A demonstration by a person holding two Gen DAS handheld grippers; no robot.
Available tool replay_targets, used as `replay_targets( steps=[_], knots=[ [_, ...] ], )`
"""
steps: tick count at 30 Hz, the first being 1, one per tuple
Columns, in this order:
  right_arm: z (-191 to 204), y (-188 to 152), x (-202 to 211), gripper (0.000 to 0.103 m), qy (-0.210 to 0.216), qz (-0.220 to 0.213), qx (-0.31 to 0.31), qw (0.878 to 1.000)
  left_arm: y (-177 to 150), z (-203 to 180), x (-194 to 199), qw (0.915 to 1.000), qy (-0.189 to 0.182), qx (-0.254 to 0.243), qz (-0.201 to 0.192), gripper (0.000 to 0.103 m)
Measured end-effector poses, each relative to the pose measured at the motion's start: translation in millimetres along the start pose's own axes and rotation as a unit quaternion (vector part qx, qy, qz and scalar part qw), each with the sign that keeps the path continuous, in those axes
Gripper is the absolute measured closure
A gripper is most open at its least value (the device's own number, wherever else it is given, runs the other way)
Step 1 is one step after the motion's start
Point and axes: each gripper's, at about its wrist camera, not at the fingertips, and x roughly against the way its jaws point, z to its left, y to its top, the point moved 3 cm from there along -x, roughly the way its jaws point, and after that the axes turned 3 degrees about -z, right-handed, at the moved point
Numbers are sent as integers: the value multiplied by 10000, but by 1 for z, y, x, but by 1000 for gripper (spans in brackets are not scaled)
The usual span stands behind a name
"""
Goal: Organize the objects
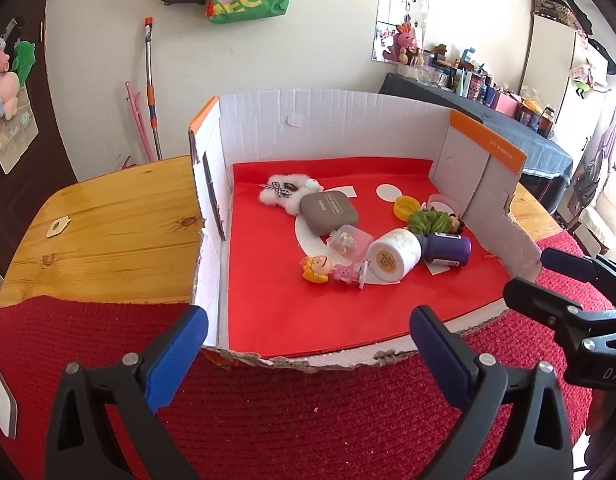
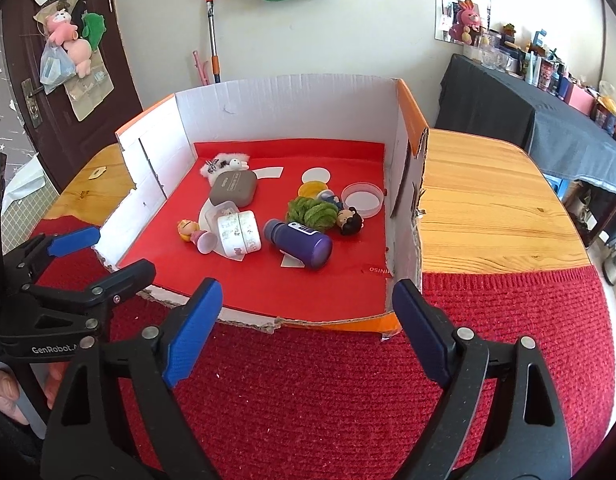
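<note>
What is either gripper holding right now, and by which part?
Nothing. The left gripper and the right gripper are both open, empty, short of the cardboard box.

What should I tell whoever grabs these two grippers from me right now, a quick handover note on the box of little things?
Left gripper: open, empty, over the red mat in front of the box.
Right gripper: open, empty, also in front of the box.
Things: all in the cardboard box, heaped mid-floor. Purple bottle and white jar lie on their sides; grey case, green pompom, blonde doll, dark-haired figure, fluffy white toy, clear round lid around them.
Done: nothing visibly sorted.
Left: everything.
</note>
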Motion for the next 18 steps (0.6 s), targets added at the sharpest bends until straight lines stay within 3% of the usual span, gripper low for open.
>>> replay_targets(
  steps=[18],
  knots=[
    [-4,-12,2,13,-40,-137,-127,9998,-4,0,7,9997,100,115,-196,0]
  ],
)
